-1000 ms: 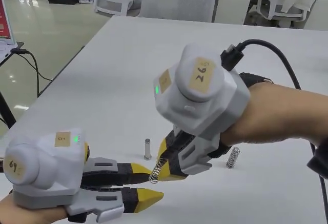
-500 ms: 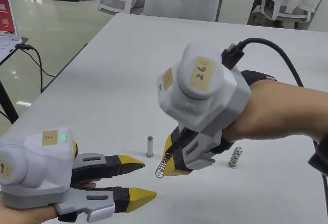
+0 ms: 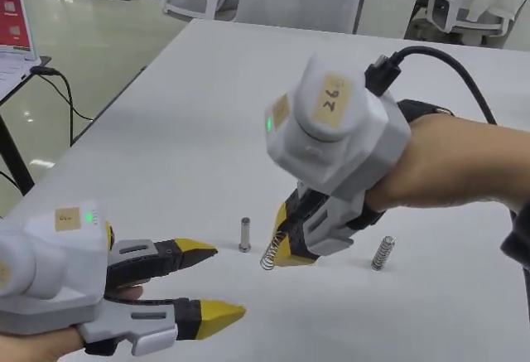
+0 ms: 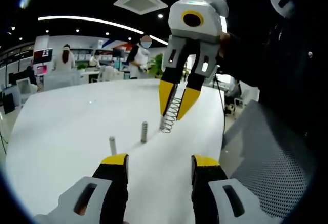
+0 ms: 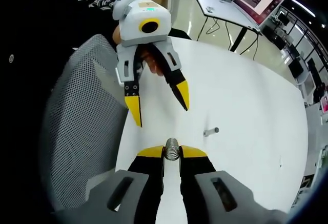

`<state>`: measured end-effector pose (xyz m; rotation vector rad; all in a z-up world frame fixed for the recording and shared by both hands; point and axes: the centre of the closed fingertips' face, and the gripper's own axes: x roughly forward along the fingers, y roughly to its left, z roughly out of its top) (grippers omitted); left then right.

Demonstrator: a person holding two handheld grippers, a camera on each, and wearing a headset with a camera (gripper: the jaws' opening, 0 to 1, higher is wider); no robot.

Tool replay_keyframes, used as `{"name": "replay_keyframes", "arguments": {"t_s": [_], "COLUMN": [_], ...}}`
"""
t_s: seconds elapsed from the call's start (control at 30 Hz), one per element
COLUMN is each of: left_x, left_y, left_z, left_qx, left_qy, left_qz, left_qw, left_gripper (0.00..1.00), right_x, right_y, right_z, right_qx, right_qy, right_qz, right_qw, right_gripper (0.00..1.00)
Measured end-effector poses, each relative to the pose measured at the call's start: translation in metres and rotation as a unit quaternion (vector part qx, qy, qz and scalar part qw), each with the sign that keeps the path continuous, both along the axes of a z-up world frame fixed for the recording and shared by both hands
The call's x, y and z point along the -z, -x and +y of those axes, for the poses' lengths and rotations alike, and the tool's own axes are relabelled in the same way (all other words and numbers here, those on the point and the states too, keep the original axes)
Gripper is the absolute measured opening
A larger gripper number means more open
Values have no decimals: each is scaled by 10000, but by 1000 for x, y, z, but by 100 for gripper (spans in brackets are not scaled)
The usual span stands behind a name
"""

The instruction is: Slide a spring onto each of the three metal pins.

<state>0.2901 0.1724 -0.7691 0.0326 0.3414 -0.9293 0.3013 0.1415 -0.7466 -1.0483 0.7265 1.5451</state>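
Your left tool [image 3: 225, 281] has drawn back from the spring since a second ago. Its jaws now stand spread and empty at the lower left, apart from the work. Just right of it, an upright metal pin [image 3: 244, 235] stands bare on the white table [image 3: 207, 105], and the left gripper view shows a second bare pin [image 4: 112, 145] near it. Next comes the spring [image 3: 270, 251], pinched by its upper coils between the pressed-together yellow tips of your right tool [image 3: 283, 246]. It hangs tilted, with its lower end close beside the pin and nearer to it than before, but not over the top. Farther right, another spring [image 3: 382, 253] stands upright on the table; I cannot tell whether a pin sits inside it. The held spring looks light and flexible, likely to bow sideways or pop free if you squeeze hard across the coils, and to wobble at its loose end. A hold near one end seems best. That leaves the bore open and the lower coils free to drop over the pin once you bring the axis upright.
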Motion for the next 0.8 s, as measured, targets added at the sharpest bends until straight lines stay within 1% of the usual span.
{"name": "replay_keyframes", "arguments": {"t_s": [0.13,0.3,0.43,0.6,0.73,0.8], "left_x": [0,-1,0,0,-2,-2], "left_y": [0,0,1,1,-1,-1], "left_z": [3,4,4,5,9,11], "left_qx": [-66,-109,-132,-185,-269,-299], "left_qy": [-10,-18,-16,-28,-19,-30], "left_qz": [-13,-24,-10,-22,-47,-49], "left_qw": [10000,9999,9999,9998,9996,9995], "left_gripper": [46,48,49,51,52,52], "right_x": [-2,-7,-10,-13,-10,-7], "right_y": [-10,-21,-32,-41,-50,-52], "right_z": [0,3,6,12,19,21], "right_qx": [37,66,82,93,100,98], "right_qy": [39,37,53,45,91,109], "right_qz": [-43,-87,-151,-208,-280,-255], "right_qw": [10000,9999,9998,9997,9995,9996], "right_gripper": [8,8,8,8,8,8]}}
